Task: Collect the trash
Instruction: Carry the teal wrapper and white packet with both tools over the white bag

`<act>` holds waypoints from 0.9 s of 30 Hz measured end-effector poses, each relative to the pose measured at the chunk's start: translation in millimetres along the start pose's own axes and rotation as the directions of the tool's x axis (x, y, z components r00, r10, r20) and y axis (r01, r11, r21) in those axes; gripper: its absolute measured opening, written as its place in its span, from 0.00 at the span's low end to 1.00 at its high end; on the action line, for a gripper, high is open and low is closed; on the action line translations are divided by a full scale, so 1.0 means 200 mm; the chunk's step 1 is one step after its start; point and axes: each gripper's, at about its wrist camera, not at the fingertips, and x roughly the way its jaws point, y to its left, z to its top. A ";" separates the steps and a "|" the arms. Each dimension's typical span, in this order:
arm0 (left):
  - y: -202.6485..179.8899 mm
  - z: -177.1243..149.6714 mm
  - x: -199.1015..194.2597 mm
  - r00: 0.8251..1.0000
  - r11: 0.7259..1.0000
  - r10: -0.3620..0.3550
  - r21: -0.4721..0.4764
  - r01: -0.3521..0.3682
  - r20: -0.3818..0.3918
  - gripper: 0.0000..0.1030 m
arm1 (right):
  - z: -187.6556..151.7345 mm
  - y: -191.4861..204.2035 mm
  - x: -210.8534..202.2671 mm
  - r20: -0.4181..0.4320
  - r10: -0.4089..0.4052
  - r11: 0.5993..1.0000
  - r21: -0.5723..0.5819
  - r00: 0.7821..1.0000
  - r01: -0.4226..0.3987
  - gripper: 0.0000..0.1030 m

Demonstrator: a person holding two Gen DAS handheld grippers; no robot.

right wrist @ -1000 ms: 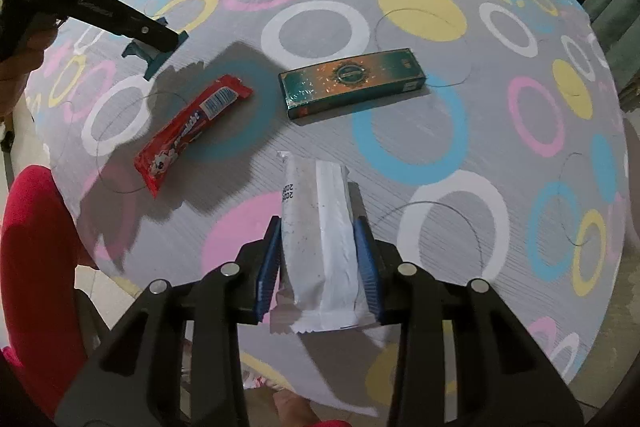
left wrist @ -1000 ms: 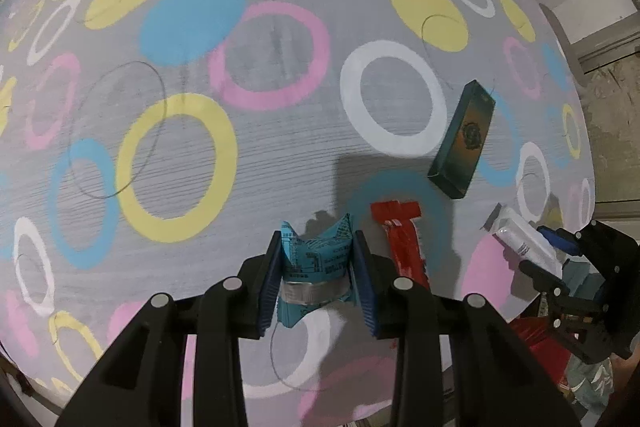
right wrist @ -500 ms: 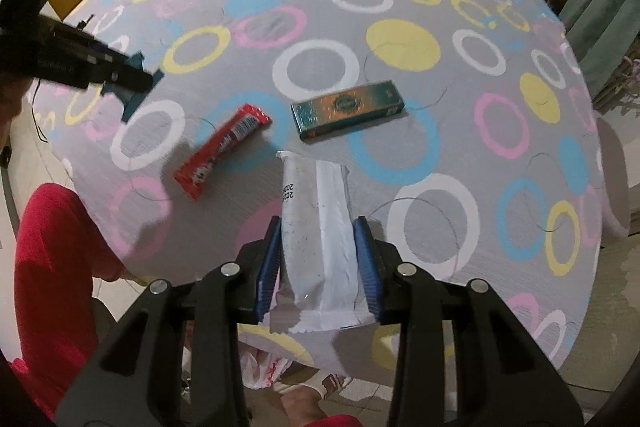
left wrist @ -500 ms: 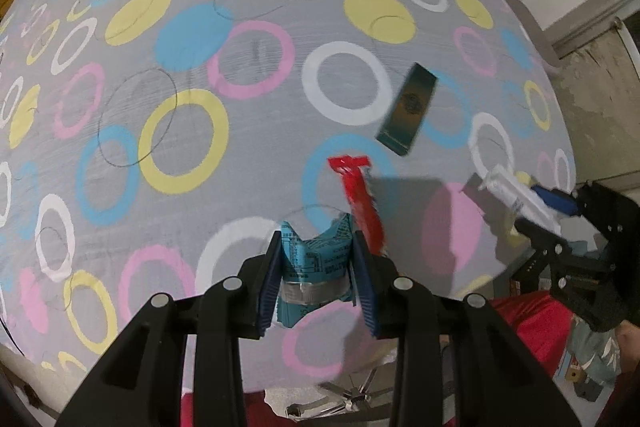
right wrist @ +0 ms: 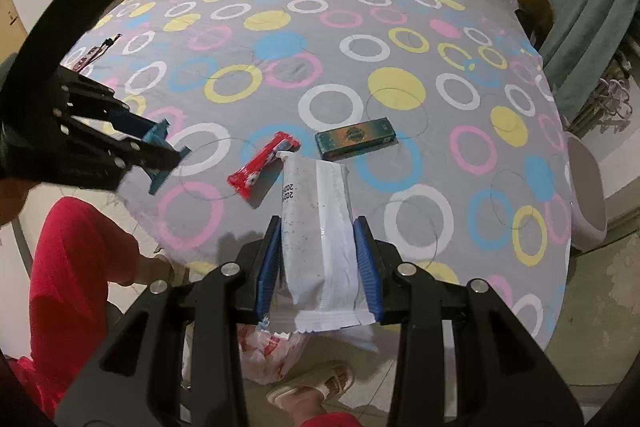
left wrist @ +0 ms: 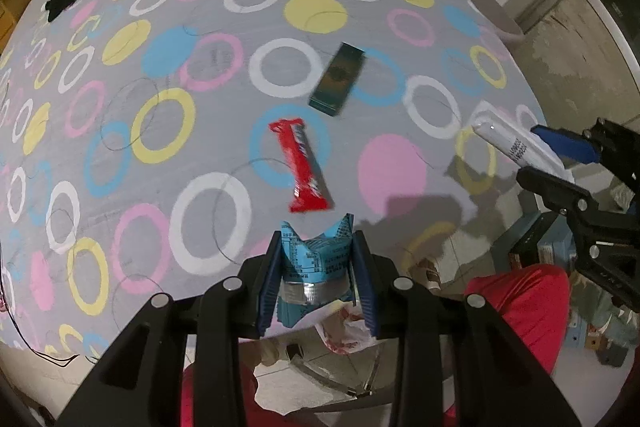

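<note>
The left gripper (left wrist: 316,279) is clamped on a crumpled blue wrapper (left wrist: 314,259), and the right gripper (right wrist: 318,267) pinches a white wrapper (right wrist: 318,227). Both are held off the near edge of the bed (right wrist: 400,39), above a plastic bag (right wrist: 268,351) on the floor. A red candy wrapper (left wrist: 302,165) and a green box (left wrist: 339,79) lie on the bedspread. The bag looks slumped, its mouth hard to make out; released off-centre, either light wrapper could flutter onto the tiles beside the sandalled foot (right wrist: 316,385).
</note>
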 end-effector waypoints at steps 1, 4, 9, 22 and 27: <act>-0.03 -0.03 0.00 1.000 1.000 -0.006 0.006 0.006 0.000 0.33 | -0.02 0.01 -0.02 0.003 -0.002 1.000 0.000 1.000 0.002 0.35; -0.09 -0.12 -0.01 1.000 1.000 -0.010 0.021 0.010 0.002 0.33 | -0.10 0.06 -0.07 0.002 -0.007 1.000 -0.002 1.000 0.007 0.35; -0.17 -0.29 0.00 1.000 0.999 -0.018 0.032 0.018 -0.003 0.33 | -0.22 0.16 -0.12 -0.008 -0.007 1.000 0.007 1.000 0.007 0.35; -0.29 -0.65 0.05 0.999 0.998 -0.017 0.057 0.018 -0.027 0.33 | -0.49 0.40 -0.20 -0.030 0.018 1.000 0.007 0.999 -0.017 0.35; -0.33 -0.73 0.11 0.999 0.998 -0.014 0.065 0.017 -0.042 0.33 | -0.55 0.45 -0.18 -0.041 0.029 1.000 0.010 0.999 -0.028 0.35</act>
